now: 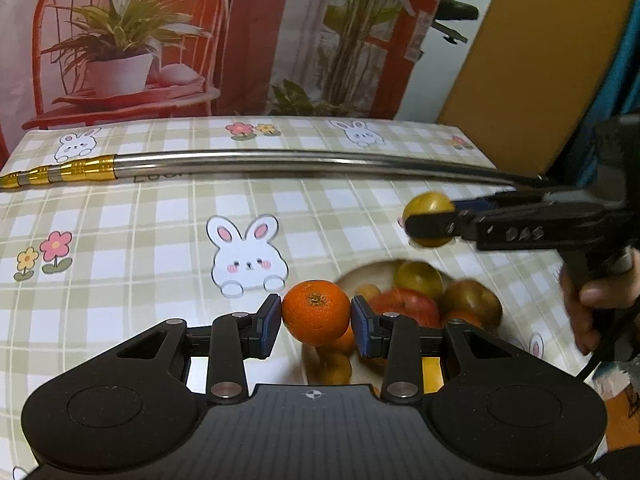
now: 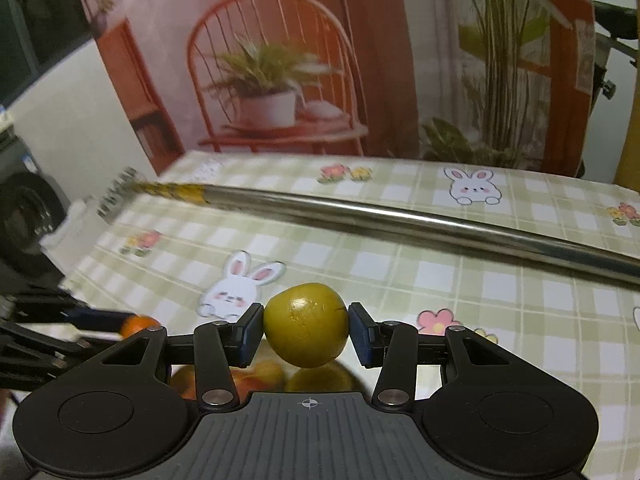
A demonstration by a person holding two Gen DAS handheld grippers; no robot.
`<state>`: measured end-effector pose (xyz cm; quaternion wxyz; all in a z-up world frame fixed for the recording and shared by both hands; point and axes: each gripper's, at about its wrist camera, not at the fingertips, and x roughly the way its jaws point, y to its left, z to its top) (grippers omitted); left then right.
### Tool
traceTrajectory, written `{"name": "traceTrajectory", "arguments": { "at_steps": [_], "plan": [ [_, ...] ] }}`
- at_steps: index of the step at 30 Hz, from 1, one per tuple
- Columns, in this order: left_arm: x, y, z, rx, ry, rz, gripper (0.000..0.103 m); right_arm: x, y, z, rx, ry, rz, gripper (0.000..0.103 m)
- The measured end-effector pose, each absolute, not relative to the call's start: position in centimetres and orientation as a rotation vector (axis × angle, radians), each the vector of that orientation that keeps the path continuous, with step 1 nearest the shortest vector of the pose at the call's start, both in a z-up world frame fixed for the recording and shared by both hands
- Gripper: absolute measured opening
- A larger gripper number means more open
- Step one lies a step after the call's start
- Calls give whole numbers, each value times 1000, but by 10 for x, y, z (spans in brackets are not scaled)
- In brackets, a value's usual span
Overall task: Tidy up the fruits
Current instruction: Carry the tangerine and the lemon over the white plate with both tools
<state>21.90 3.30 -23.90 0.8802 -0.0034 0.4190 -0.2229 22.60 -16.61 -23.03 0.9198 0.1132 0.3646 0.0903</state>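
Observation:
My left gripper [image 1: 316, 314] is shut on an orange mandarin [image 1: 316, 312], held above the near edge of a pale bowl [image 1: 366, 272]. The bowl holds a red apple [image 1: 404, 306], a yellow-green fruit [image 1: 418, 278], a brownish fruit [image 1: 472, 300] and more fruit beneath. My right gripper [image 2: 306, 326] is shut on a yellow-green fruit [image 2: 306, 324]; in the left wrist view the same yellow-green fruit [image 1: 430, 220] hangs in the right gripper [image 1: 430, 222] above the bowl's far right. In the right wrist view the mandarin [image 2: 138, 326] shows at the left.
A long steel pole [image 1: 300, 160] with gold bands lies across the far part of the checked bunny tablecloth [image 1: 140, 232]. A hand [image 1: 592, 308] holds the right gripper's handle. A printed backdrop with a red chair and plants [image 1: 120, 40] stands behind the table.

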Motion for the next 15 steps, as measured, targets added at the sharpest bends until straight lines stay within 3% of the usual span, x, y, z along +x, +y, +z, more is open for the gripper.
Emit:
{"name": "traceTrajectory", "arguments": {
  "at_steps": [15],
  "plan": [
    [189,16,-249,70,907,-551,40,160,-161,-219,283,694,151,42]
  ]
}}
